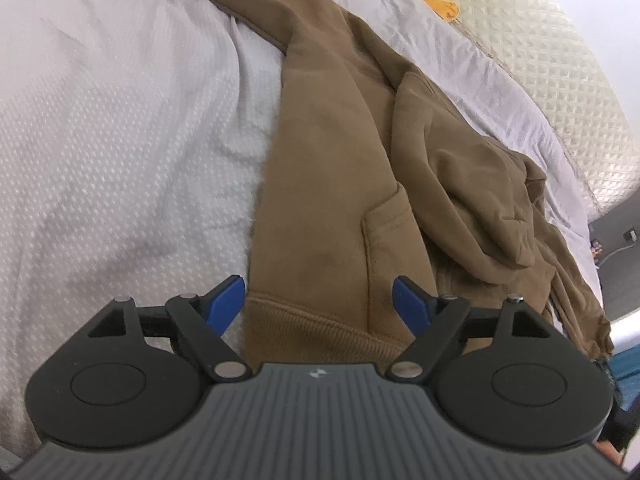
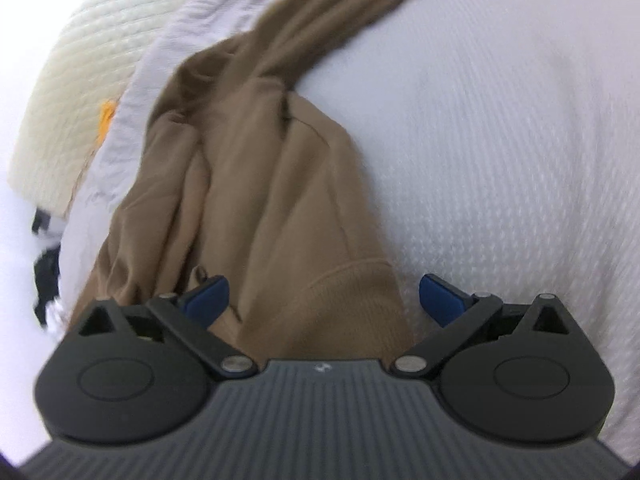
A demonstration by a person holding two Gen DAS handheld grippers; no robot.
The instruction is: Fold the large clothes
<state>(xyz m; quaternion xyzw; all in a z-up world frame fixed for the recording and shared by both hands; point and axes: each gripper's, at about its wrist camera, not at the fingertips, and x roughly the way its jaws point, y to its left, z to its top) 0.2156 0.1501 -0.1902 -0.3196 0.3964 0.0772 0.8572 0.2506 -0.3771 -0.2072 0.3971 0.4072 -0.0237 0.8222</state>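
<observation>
Fingers (image 1: 228,300) of both grippers spread, pinching nothing; one brown hoodie (image 1: 320,200) on white bedspread (image 1: 120,140).

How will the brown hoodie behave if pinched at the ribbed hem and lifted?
The brown hoodie already lies in soft folds, so it will probably drape and sag, not hold shape. Its thick fleece looks fairly heavy, likely dragging on the white bedspread. The ribbed hem should grip well.

The brown hoodie (image 1: 320,184) lies crumpled on the white bed cover (image 1: 120,140), ribbed hem near, hood bunched at one side
</observation>
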